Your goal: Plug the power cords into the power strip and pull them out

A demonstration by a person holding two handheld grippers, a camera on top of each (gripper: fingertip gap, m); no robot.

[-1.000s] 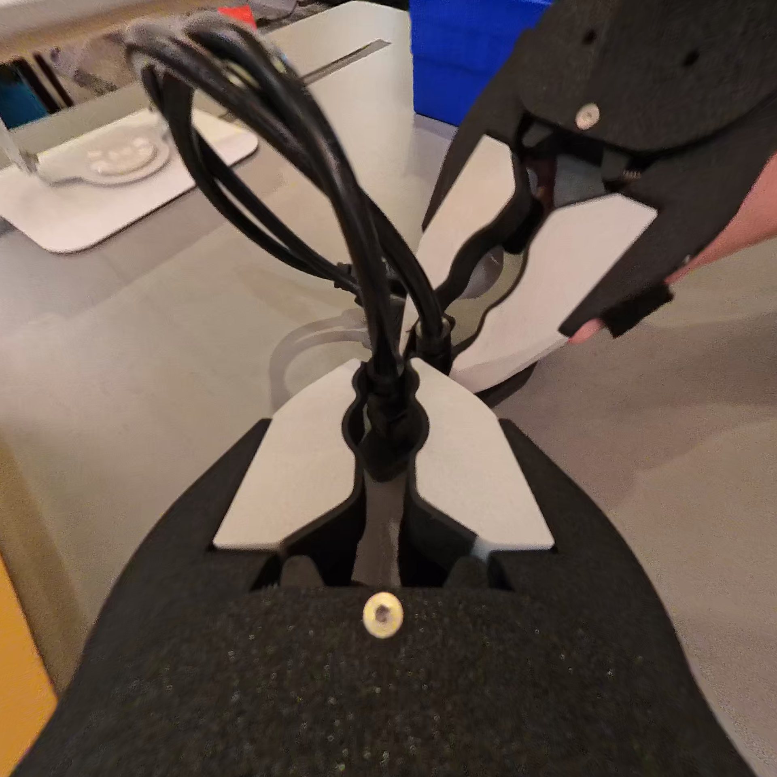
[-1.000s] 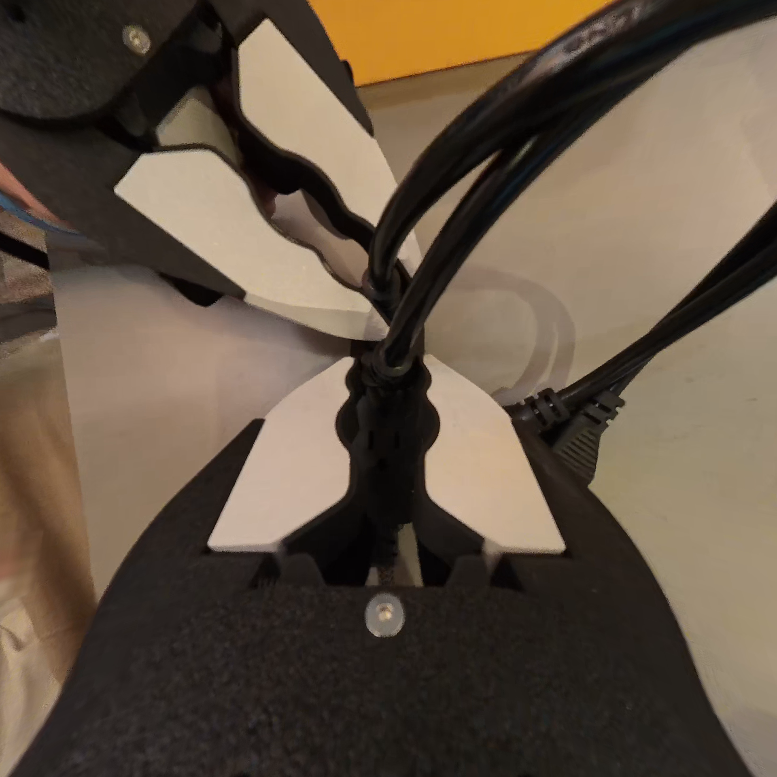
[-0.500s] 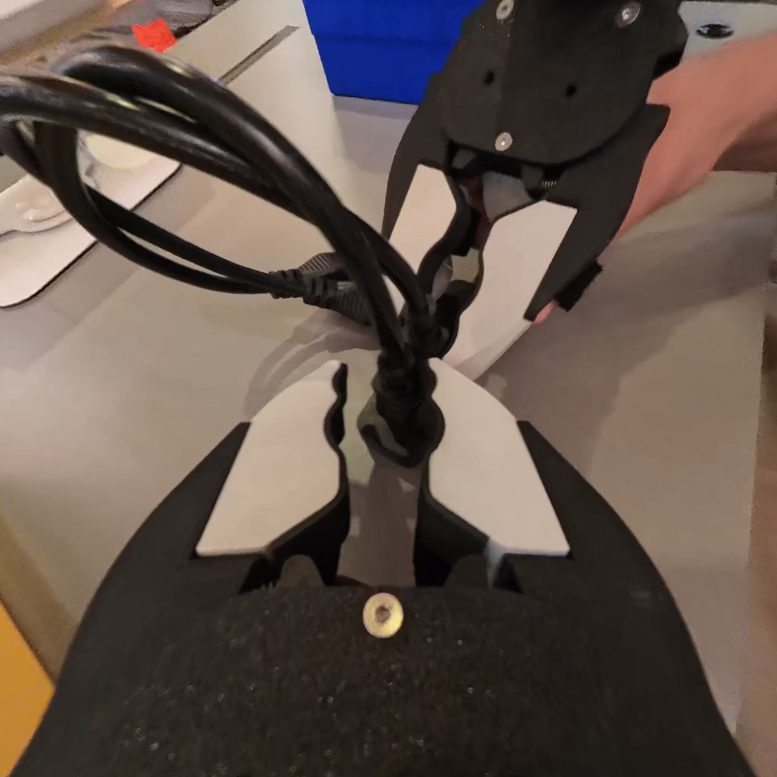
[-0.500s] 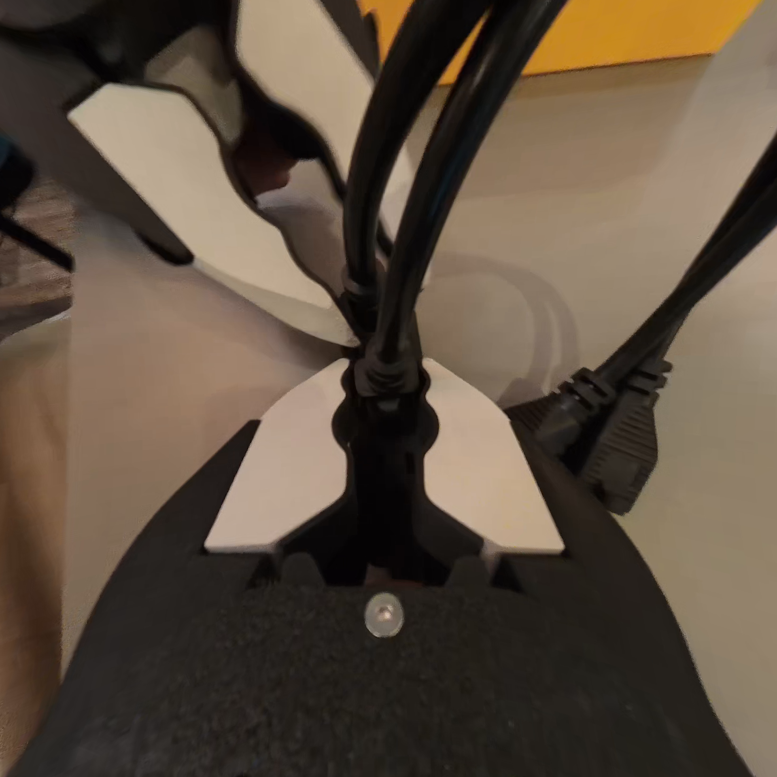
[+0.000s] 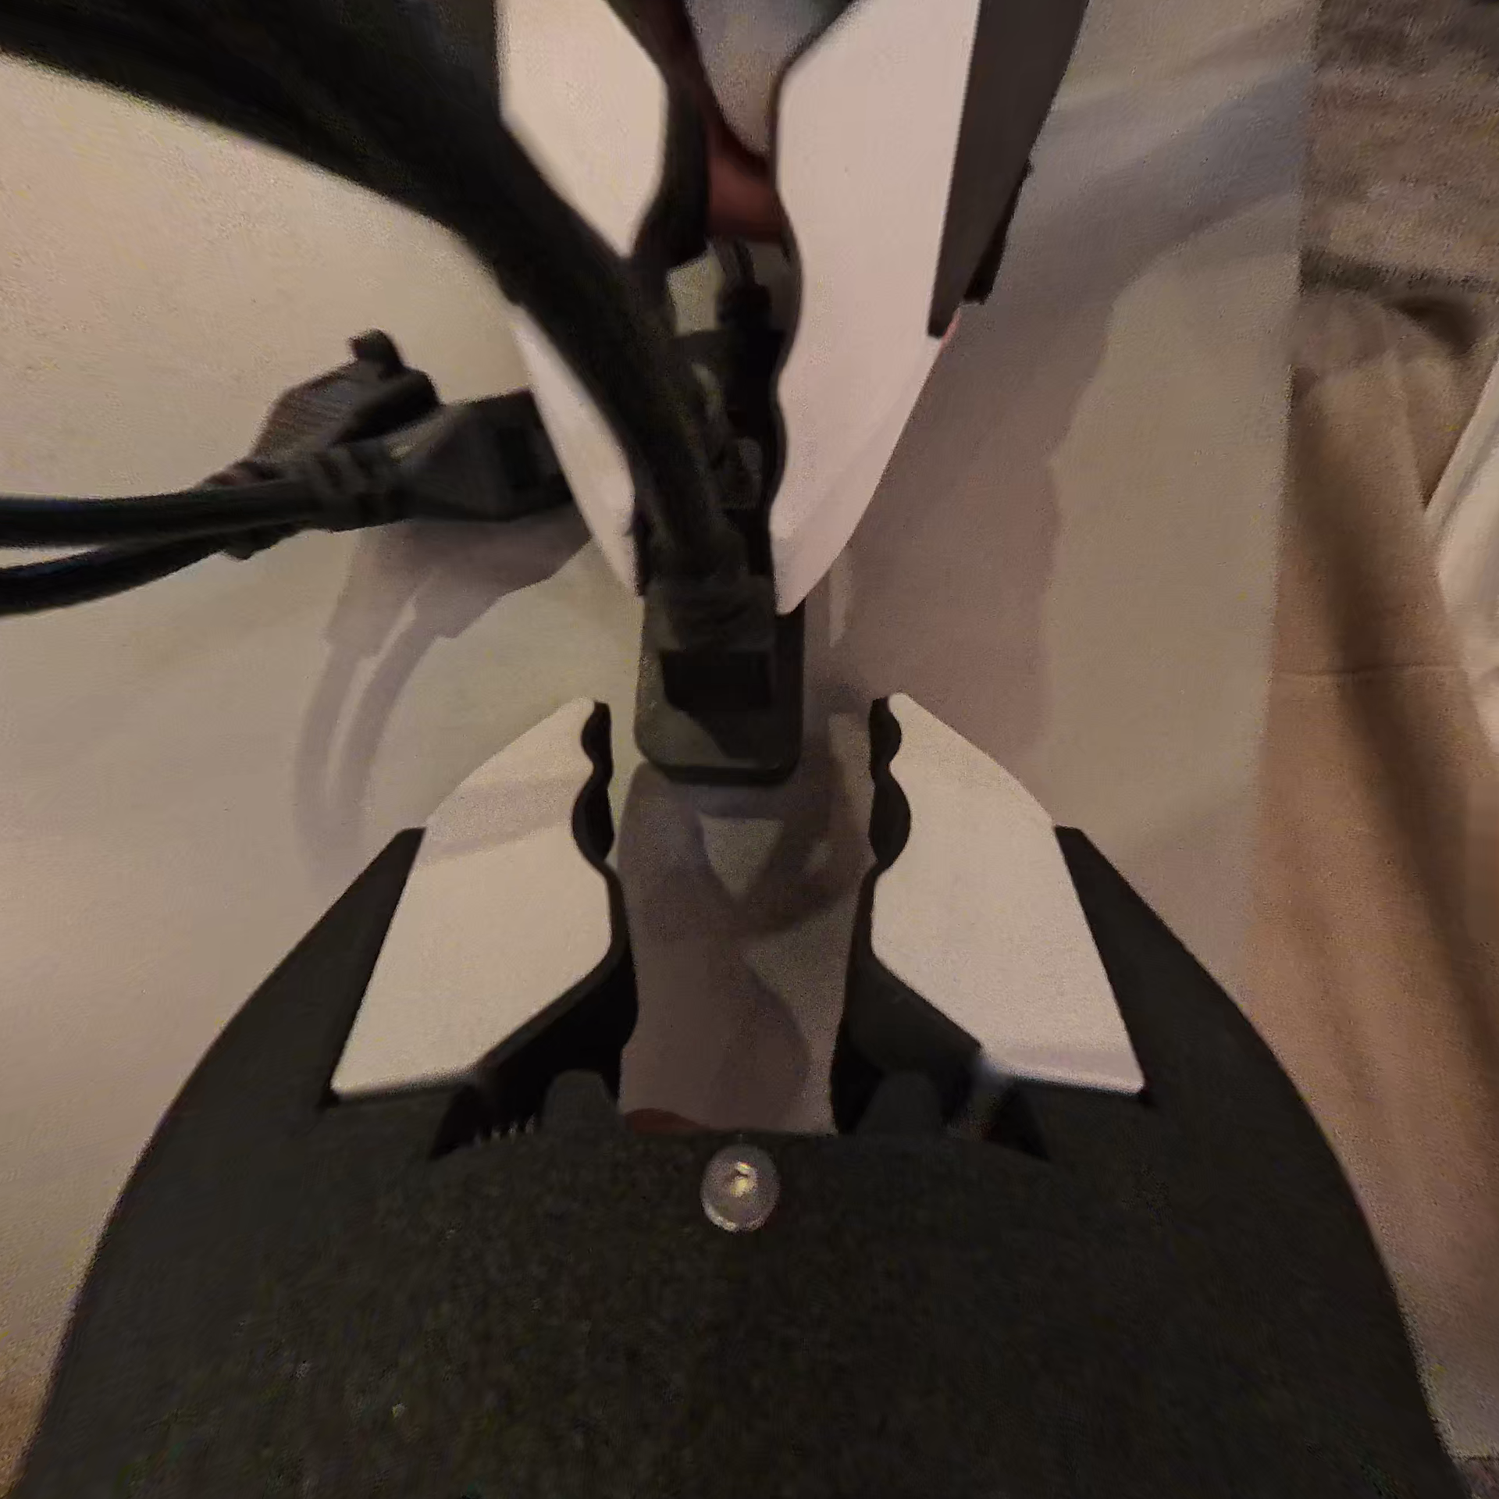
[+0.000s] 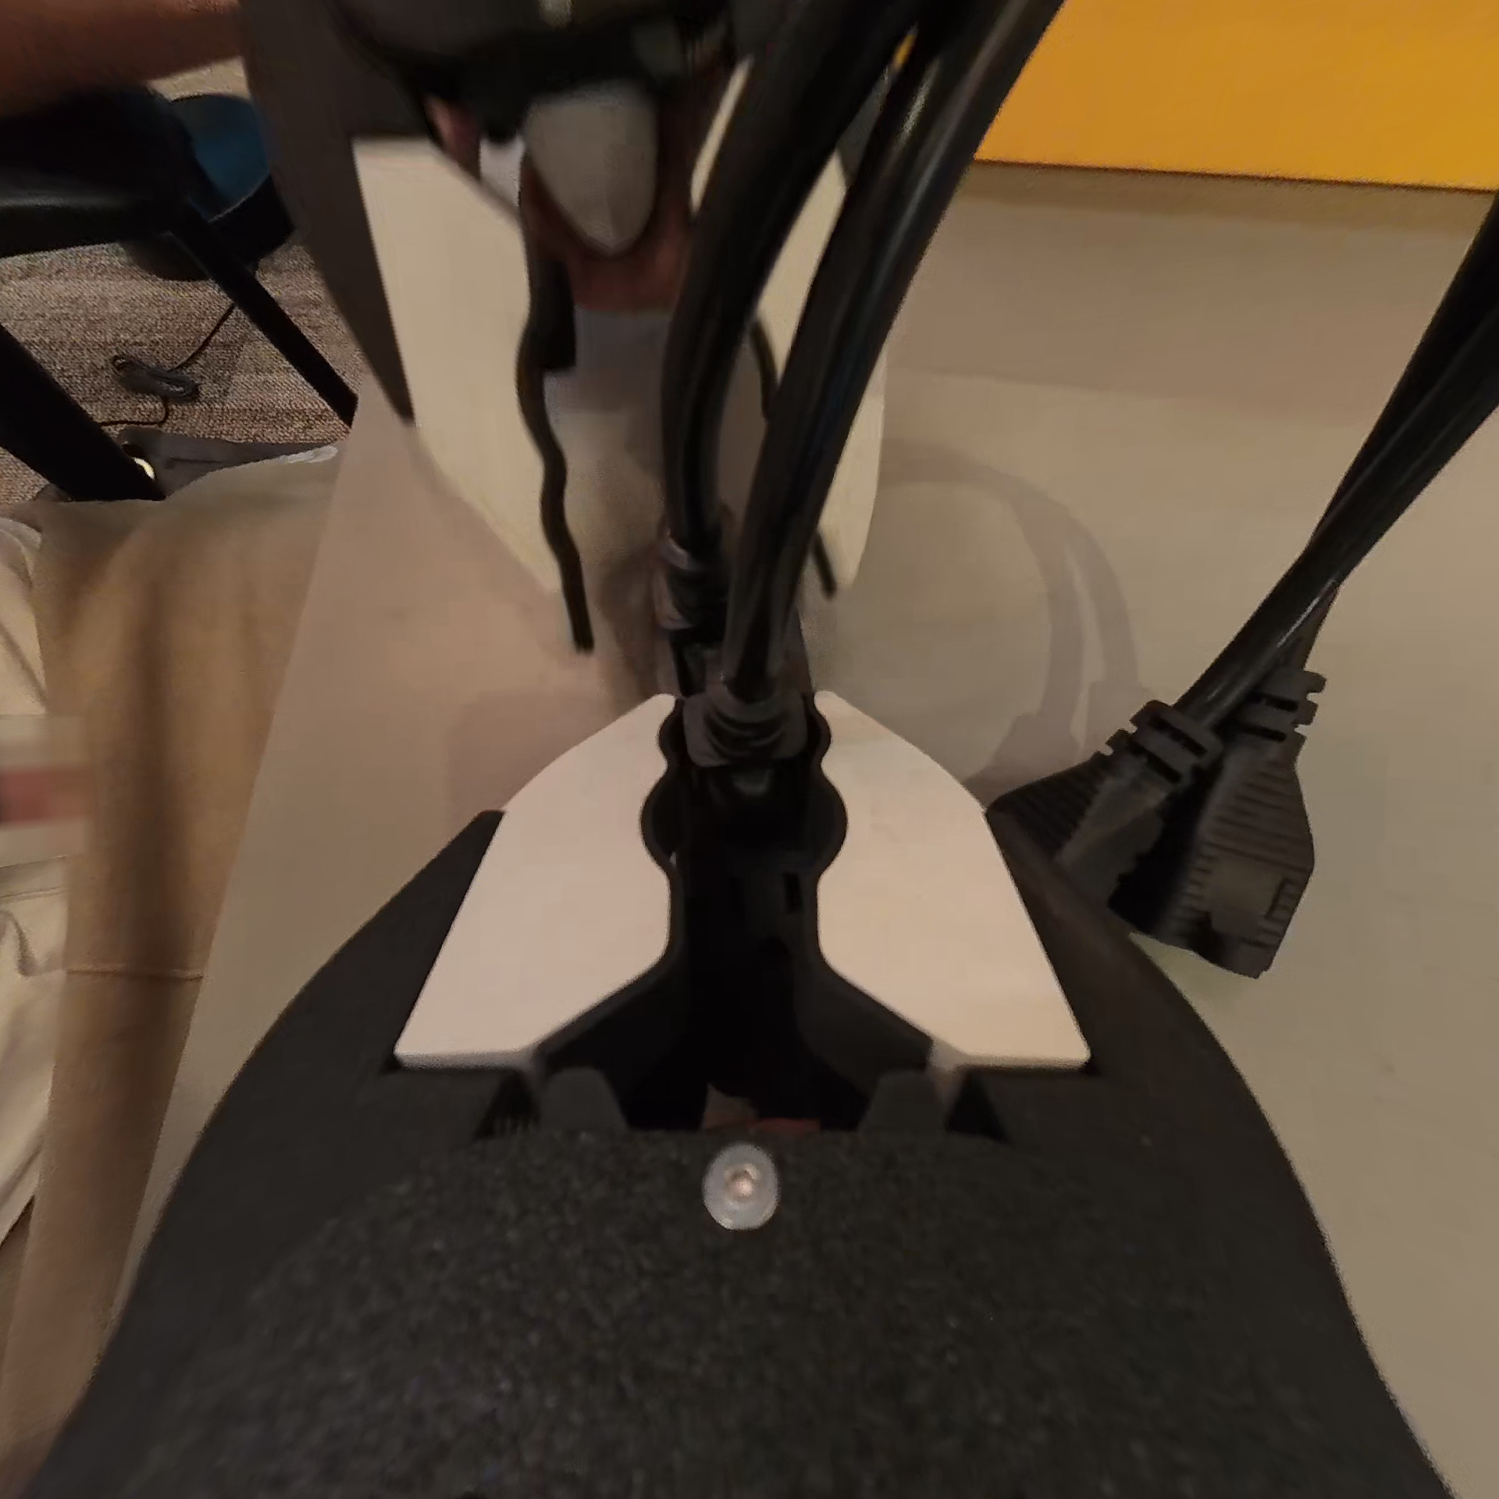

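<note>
Fingers of my left gripper stand apart around nothing, just short of the black plug that my right gripper clamps by its cord end above the pale worktop, while two more plugs lie beside it.

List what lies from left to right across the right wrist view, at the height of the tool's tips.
Beige cloth → the right tool, shut on a black plug → two more black plugs lying on the table.
</note>
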